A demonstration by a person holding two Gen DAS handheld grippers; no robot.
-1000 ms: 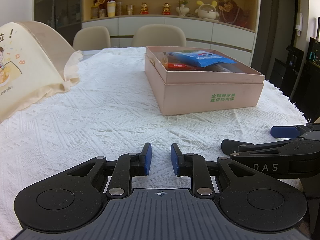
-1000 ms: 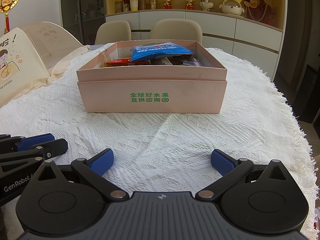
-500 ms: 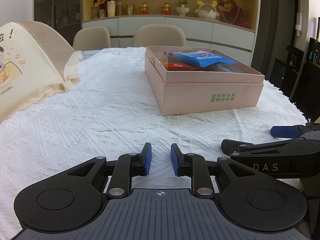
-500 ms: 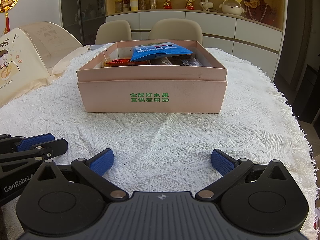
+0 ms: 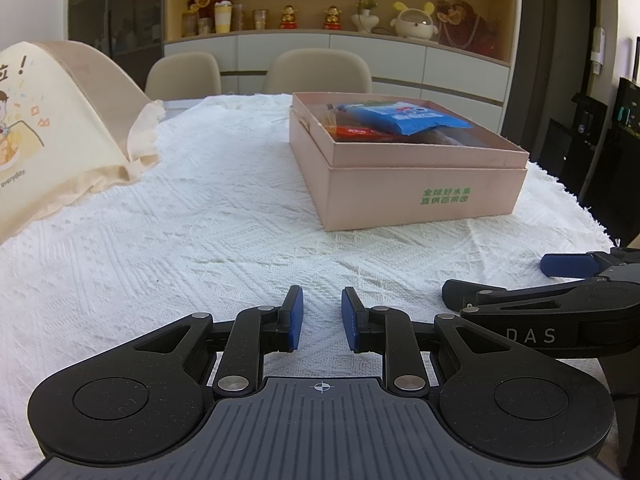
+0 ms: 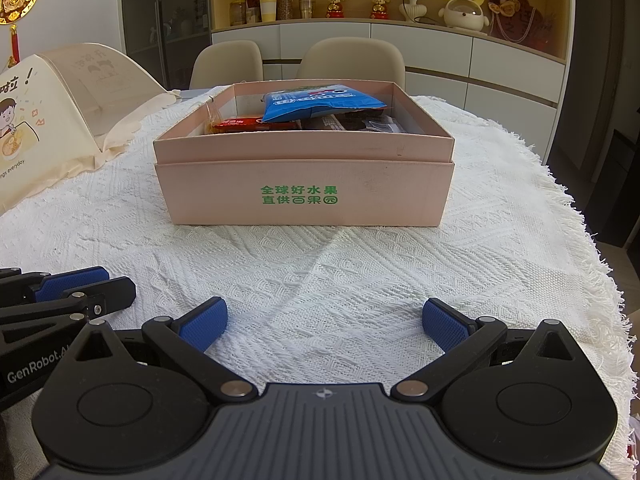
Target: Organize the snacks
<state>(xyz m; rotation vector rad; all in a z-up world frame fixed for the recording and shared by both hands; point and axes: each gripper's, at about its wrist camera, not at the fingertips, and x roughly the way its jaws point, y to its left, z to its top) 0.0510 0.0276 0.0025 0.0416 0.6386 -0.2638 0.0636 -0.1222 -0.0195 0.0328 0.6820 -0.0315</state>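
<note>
- The left gripper hovered over the white tablecloth, jaws nearly together, pinching nothing.
- The right gripper stood spread and empty.
- The pink box farther back held snack packets.

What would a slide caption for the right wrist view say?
Open right hand-held gripper above a white tablecloth, facing a pink box of snack packets, blue packet on top.

A pink box of snacks is seen beyond the wide-spread right gripper, on a white cloth.
</note>
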